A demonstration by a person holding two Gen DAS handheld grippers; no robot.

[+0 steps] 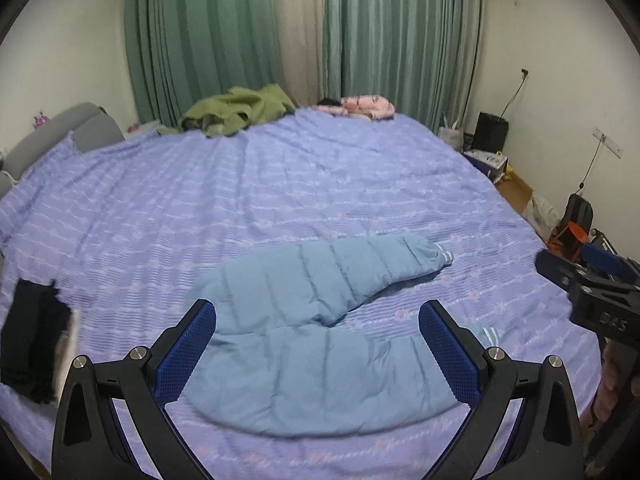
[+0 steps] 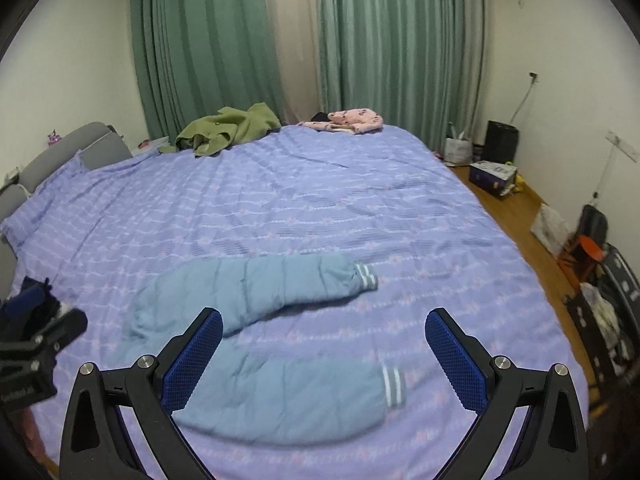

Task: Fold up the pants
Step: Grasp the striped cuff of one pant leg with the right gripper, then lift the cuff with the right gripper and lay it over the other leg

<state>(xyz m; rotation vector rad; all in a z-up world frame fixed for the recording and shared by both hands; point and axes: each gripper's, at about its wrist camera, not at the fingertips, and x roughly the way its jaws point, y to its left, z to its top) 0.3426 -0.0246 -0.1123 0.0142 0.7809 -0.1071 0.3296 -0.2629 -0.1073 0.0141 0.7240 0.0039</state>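
Light blue padded pants (image 1: 316, 344) lie spread on the purple bedspread (image 1: 280, 184), legs apart and pointing right, with striped cuffs. In the right wrist view the pants (image 2: 260, 320) show both cuffs, the near one (image 2: 393, 385) between the fingers. My left gripper (image 1: 318, 344) is open above the waist and near leg. My right gripper (image 2: 324, 354) is open above the near leg. The right gripper also shows at the right edge of the left wrist view (image 1: 592, 292), and the left gripper at the left edge of the right wrist view (image 2: 36, 344); their jaws are hidden there.
A folded black garment (image 1: 32, 340) lies at the bed's left edge. A green garment (image 1: 240, 110) and a pink one (image 1: 366, 106) lie at the far side by the green curtains. Boxes, bags and a black bin (image 2: 502, 142) stand on the wooden floor (image 2: 516, 216) to the right.
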